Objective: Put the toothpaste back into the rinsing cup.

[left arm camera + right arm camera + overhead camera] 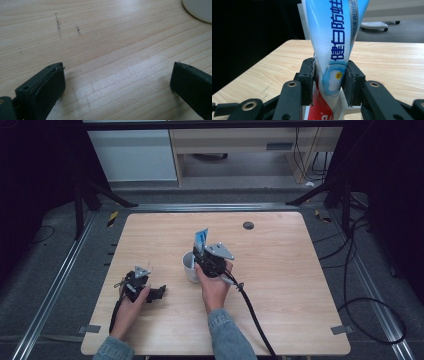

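Note:
A white cup stands near the middle of the wooden table. A blue-and-white toothpaste tube stands upright with its lower end in the cup. My right gripper is shut on the tube just above the cup's rim. In the right gripper view the tube rises between the two black pads, and my right gripper squeezes it; its red lower part goes into the cup. My left gripper rests low over the table at the left, open, with bare wood between its jaws. The cup's edge shows at top right.
A dark round grommet sits in the table's far edge area. A thick black cable trails from the right gripper toward the near edge. Dark frame rails and floor cables surround the table.

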`<state>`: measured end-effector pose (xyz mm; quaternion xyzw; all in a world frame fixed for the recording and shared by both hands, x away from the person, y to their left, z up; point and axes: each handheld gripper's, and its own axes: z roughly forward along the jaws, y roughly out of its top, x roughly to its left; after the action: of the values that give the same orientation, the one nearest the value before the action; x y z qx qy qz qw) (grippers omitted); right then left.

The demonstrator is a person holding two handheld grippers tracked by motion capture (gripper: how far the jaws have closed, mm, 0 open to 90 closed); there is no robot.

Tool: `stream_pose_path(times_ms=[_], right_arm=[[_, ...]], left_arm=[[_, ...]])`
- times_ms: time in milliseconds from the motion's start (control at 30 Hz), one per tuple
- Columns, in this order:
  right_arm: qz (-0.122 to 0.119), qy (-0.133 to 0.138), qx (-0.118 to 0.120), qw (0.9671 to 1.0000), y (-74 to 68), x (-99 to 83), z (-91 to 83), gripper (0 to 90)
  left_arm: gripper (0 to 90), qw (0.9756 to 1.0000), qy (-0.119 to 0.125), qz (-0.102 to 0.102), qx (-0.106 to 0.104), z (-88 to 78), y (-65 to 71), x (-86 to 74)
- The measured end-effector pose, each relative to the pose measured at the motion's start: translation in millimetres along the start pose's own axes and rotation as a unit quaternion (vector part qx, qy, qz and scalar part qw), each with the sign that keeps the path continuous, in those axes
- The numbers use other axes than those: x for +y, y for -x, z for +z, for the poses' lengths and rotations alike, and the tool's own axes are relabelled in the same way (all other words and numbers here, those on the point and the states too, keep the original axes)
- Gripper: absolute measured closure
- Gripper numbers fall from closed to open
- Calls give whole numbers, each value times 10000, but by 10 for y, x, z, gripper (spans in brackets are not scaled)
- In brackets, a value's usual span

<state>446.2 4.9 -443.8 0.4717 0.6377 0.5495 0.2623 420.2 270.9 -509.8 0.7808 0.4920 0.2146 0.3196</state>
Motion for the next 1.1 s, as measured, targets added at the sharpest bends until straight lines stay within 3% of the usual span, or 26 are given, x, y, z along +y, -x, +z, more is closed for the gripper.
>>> stream_pose_path(times_ms=[567,1100], right_arm=[[-156,-41,-143,9998,21,18,-39,548],[-231,-69,-172,9996,20,10,-38,538]], left_arm=[[0,10000,0,3,0,0,0,0],[0,10000,-1,6,-4,0,0,1]])
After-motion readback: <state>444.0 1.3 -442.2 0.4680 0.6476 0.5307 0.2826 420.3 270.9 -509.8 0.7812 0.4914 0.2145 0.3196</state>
